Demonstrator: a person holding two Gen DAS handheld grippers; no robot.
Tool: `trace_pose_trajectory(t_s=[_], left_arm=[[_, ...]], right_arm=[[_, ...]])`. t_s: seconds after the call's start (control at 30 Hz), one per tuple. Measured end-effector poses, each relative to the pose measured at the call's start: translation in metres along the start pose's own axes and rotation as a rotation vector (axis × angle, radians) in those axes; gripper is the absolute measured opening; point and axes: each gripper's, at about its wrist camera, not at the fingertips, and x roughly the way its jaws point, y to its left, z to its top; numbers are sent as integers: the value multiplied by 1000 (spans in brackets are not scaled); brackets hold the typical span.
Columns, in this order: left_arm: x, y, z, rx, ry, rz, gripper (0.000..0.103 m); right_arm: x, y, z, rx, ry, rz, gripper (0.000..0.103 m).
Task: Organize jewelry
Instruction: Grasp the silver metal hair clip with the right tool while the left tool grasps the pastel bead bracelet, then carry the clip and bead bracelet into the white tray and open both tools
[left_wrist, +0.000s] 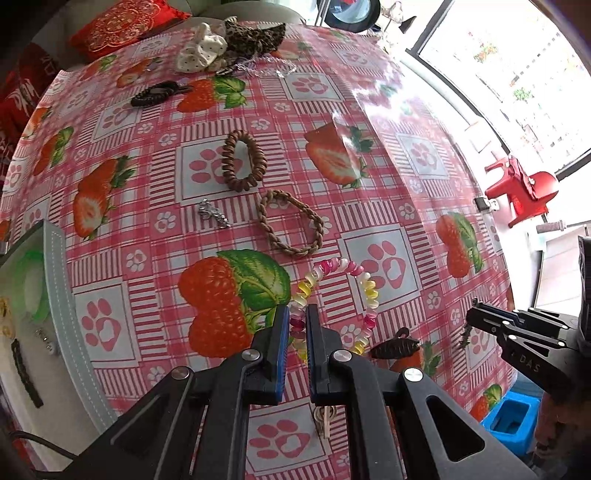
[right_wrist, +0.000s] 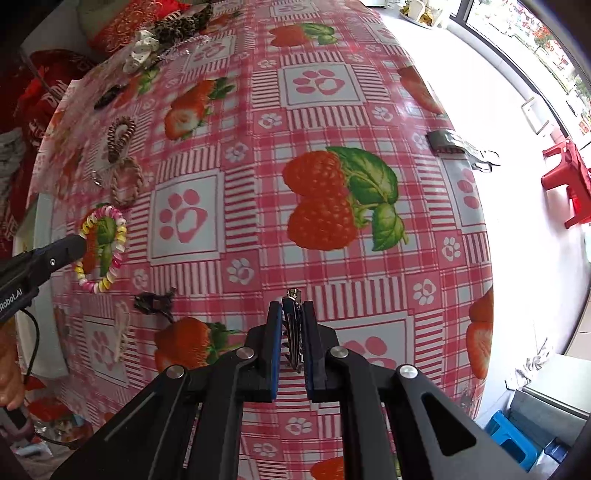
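Left gripper (left_wrist: 297, 325) clamped on pink-yellow coil bracelet (left_wrist: 364, 291), hanging loop held above table's near edge. Right gripper (right_wrist: 291, 325) pinching dark metal hair clip (right_wrist: 293, 332) by its middle, also near that edge. Bracelet: light, springy, likely stretches and swings; grip on one coil section looks adequate. Clip: stiff, thin, slick; may pivot between pads. White tray (left_wrist: 55, 280) at table's left edge looks like the drop spot. Braided band (left_wrist: 291, 227) and brown coil tie (left_wrist: 242, 160) lie mid-table.
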Motion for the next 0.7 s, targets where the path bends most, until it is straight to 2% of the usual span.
trace_pose_trajectory(t_s=[0.37,0.7], left_arm=[[-27,18,-6,-72,-68,7,15],[-64,70,-31,-202,-135,42,15]], right_arm=[[-3,39,13,-32,-35,38,11],[-27,101,30,-143,-74,105,10]])
